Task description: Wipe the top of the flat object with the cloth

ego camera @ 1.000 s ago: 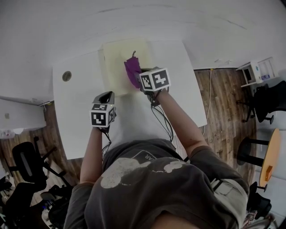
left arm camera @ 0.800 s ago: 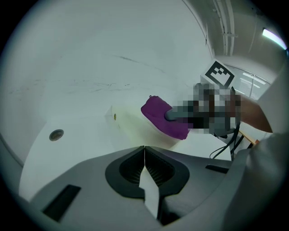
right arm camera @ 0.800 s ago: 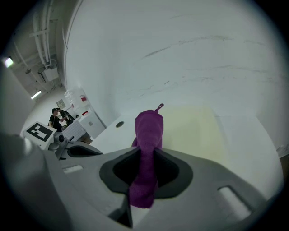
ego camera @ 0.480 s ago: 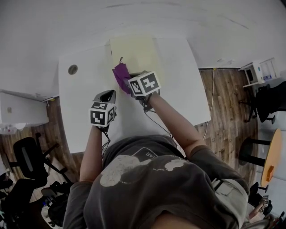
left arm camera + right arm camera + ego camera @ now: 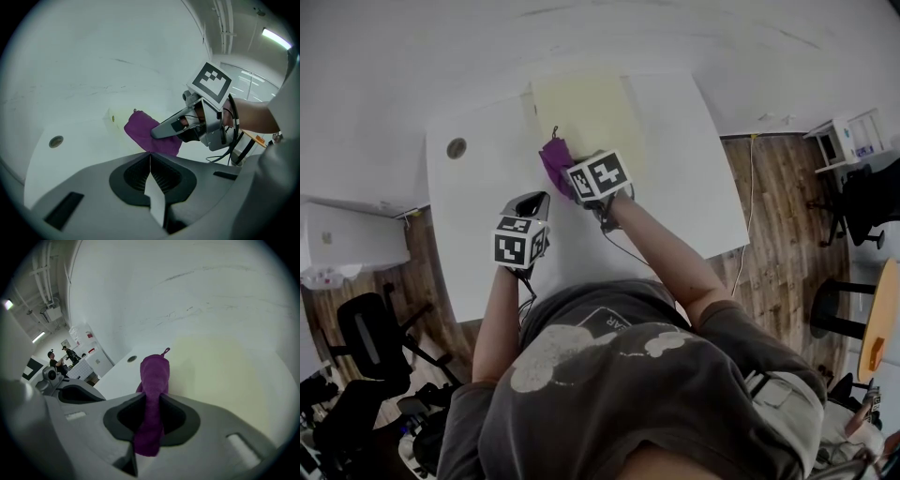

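While the right gripper (image 5: 151,401) pinches a bunched fold of the purple cloth (image 5: 153,373) tight between its jaws, the free end lies on the pale yellow board (image 5: 225,376), at its near left corner. The cloth looks soft, light and floppy, so a thick gathered fold is the best hold. The left gripper (image 5: 150,159) is closed on nothing, over the white table (image 5: 478,216). A second ago the cloth sat nearer the board's middle.

An office-like workroom: white table (image 5: 675,187) under the left gripper (image 5: 528,200), black office chairs (image 5: 364,345) behind it, wood floor (image 5: 778,234)
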Tool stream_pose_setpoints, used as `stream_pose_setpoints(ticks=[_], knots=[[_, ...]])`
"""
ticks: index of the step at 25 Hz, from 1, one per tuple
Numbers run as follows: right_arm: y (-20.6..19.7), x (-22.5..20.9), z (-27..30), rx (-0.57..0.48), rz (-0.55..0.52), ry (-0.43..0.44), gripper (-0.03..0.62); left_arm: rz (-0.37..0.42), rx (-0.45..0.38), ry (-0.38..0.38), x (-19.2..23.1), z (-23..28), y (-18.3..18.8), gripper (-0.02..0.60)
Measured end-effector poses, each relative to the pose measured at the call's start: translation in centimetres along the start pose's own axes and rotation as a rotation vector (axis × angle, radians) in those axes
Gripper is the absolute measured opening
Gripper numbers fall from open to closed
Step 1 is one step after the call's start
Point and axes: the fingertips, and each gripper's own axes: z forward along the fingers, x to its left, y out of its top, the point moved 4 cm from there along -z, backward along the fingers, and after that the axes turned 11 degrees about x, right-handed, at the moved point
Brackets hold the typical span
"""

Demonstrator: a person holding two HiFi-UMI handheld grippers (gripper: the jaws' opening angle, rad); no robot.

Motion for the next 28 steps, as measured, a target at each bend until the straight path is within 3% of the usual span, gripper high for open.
stream_pose_setpoints(ticks=[19,28], knots=[[-1.7,-5.7,-2.4,-0.020,0.098,-0.023,0.074,0.028,0.032,-0.027,-0.6,3.0,3.1,-0.003],[-2.6,-8.4,-3.8,-0.030,0.137,-0.045,0.074,0.003,0.069,-0.008,-0.1,4.2,2.9,-0.003]])
